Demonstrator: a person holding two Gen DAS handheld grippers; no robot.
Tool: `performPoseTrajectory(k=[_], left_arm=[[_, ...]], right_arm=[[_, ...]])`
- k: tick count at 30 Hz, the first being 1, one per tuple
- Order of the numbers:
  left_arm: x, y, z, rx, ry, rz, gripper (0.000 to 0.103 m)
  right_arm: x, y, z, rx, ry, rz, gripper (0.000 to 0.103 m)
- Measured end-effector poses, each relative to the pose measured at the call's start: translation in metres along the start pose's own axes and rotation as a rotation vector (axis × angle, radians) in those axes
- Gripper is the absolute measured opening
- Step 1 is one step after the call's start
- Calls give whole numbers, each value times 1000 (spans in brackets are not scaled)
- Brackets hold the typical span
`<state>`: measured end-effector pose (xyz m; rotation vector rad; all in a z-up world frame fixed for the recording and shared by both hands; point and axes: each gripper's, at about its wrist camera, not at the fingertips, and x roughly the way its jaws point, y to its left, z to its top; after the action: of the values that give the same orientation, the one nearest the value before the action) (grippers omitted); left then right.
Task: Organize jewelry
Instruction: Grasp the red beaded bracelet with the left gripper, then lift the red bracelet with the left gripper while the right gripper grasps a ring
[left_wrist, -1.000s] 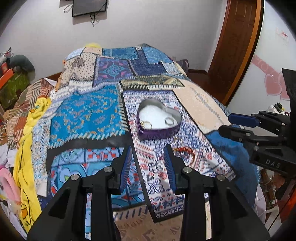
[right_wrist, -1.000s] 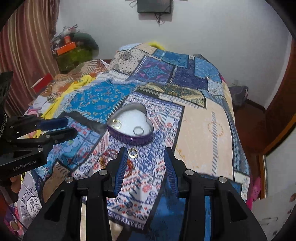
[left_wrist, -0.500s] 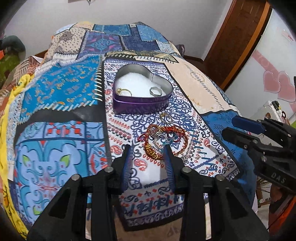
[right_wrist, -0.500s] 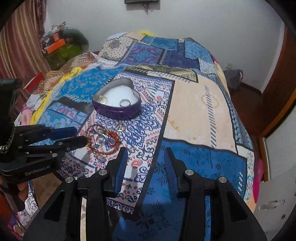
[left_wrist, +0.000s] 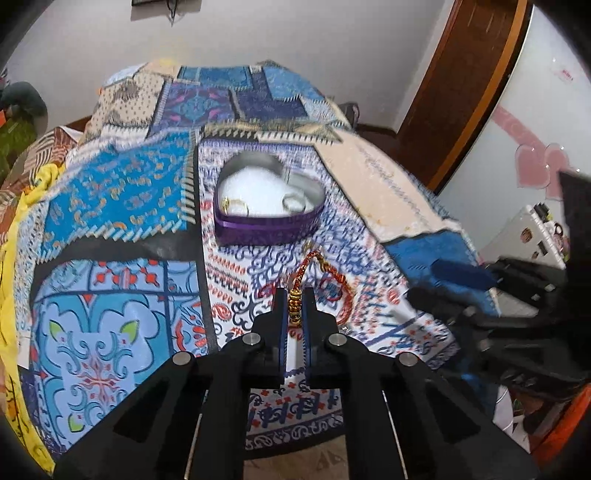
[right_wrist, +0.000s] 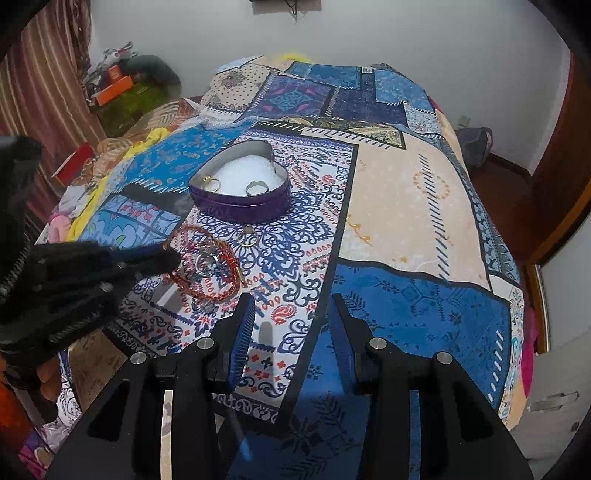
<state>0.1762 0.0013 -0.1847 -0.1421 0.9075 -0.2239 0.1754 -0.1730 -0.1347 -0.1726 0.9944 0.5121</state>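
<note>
Red-and-gold braided bracelet (left_wrist: 295, 291) on the patterned bedspread (left_wrist: 110, 206) — the left gripper (left_wrist: 294, 299) has just clamped on its gold beads, just short of the purple heart-shaped tin (left_wrist: 266, 225). Right gripper (right_wrist: 291, 314) hangs apart — nothing between its fingers.

1. The left wrist view looks forward and steeply down along the left gripper (left_wrist: 294, 295) – close over the patterned bedspread (left_wrist: 122, 206), facing the far white wall (left_wrist: 295, 40).
2. The right wrist view looks the same way along the right gripper (right_wrist: 291, 314), from slightly further to the right (door frame at its right edge).
3. Both views share the heart-shaped purple tin (left_wrist: 266, 225) (right_wrist: 240, 206), the red bracelets (left_wrist: 334, 275) (right_wrist: 207, 266) and the bedspread's near half – each also catches the other gripper at its side.
</note>
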Motion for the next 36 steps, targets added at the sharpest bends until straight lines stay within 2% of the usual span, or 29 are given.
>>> performPoseTrajectory(k=[5,8,17,24,26,28,36], left_arm=[[-27,6,3,-16,-63,-6,5],[-35,13,0,-29,-74,2,5],[-31,46,-29,-94,-20,55,5],[-30,49,-39,-93,-13,53,5],[-29,46,-38,-89,-13,44,5],[-28,44,-38,-83,-14,39,5],[-21,39,-36,-77,-5,21,5]], right_arm=[[0,9,-2,-15,4,17,37],[2,15,-3,-21,13,33,37],[21,34,-1,-54,54,65,37],[30,44,0,-67,65,88,37],[30,45,0,-70,58,80,32],[32,46,1,-77,59,75,22],[37,53,1,-123,50,65,9]])
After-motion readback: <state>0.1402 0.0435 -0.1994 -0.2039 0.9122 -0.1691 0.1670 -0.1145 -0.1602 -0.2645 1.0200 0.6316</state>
